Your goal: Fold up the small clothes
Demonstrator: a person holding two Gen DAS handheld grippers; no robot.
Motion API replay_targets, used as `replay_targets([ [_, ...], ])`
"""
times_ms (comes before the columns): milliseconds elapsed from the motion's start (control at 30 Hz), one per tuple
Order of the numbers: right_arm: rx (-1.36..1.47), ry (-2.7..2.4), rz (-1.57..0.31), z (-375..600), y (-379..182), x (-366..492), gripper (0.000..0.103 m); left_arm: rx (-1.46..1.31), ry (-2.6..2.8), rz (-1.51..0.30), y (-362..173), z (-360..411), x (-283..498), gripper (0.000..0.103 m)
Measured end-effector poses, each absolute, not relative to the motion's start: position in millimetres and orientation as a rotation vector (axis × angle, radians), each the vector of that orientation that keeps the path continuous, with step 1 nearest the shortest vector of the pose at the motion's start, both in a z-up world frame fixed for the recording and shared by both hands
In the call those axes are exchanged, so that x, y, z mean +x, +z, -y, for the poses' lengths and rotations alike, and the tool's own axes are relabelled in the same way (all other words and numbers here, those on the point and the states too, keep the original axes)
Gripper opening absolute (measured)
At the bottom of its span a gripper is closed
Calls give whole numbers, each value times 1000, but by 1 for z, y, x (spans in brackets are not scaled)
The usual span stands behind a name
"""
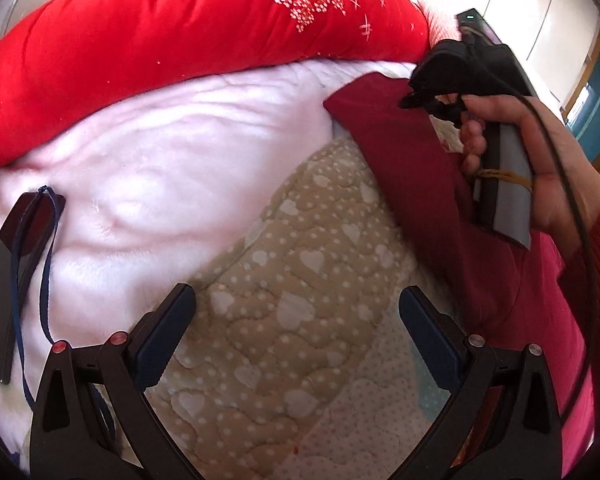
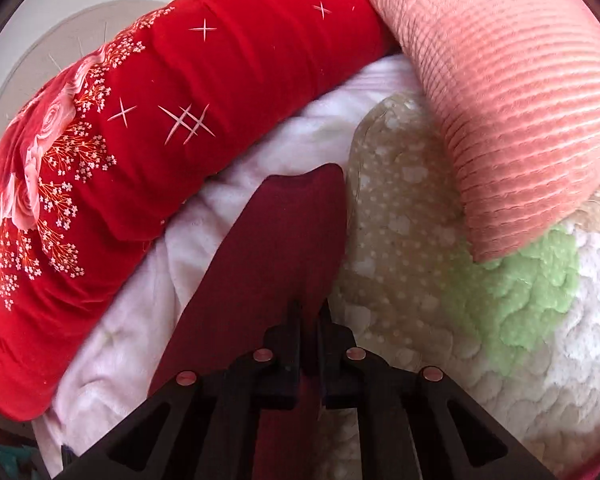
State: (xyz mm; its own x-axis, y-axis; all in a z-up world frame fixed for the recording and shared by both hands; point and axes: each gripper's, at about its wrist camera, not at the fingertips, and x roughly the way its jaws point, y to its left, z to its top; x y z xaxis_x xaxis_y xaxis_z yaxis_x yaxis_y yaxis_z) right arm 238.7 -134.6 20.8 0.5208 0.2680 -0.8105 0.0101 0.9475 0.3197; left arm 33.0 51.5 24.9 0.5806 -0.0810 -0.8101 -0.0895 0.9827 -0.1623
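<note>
The left gripper [image 1: 296,320] stands wide apart over the beige heart quilt [image 1: 292,292], its blue pads holding nothing. In the left wrist view, the maroon garment [image 1: 412,160] runs from about 1 o'clock down to 4 o'clock, draped across the quilt and a white blanket [image 1: 160,160]. At 2 o'clock the person's right hand [image 1: 540,160] grips the handle of the right gripper [image 1: 414,100], whose tip sits on the garment's upper edge. A black phone [image 1: 8,276] with a blue cord lies on the blanket at 9 o'clock. A red quilt [image 1: 160,48] arcs across 11 to 1 o'clock.

In the right wrist view, the right gripper [image 2: 310,316] is pinched closed on the garment [image 2: 284,240], which stretches from the fingers up toward 12 o'clock, lying over the blanket [image 2: 148,308] and touching the heart quilt [image 2: 400,240]. A pink ribbed blanket [image 2: 500,100] rolls across 1 to 3 o'clock, with the red quilt [image 2: 180,120] at 10 o'clock.
</note>
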Motion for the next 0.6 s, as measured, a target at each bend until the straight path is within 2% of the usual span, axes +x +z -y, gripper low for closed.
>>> replay_targets([
  [167,389,239,-876,173,84,183,6,-167,20,-953,24,-48,36,102],
  [233,388,245,-792,209,123,137,6,-142,26,-949,24,-43,35,102],
  [367,366,178,-685,276,161,33,6,-127,23,-935,27,-36,29,102],
  [467,392,71,-659,328,159,-44,6,-114,11,-909,33,-30,23,102],
  [600,403,-60,-782,365,108,-102,6,-92,-42,-874,40,-16,16,102],
])
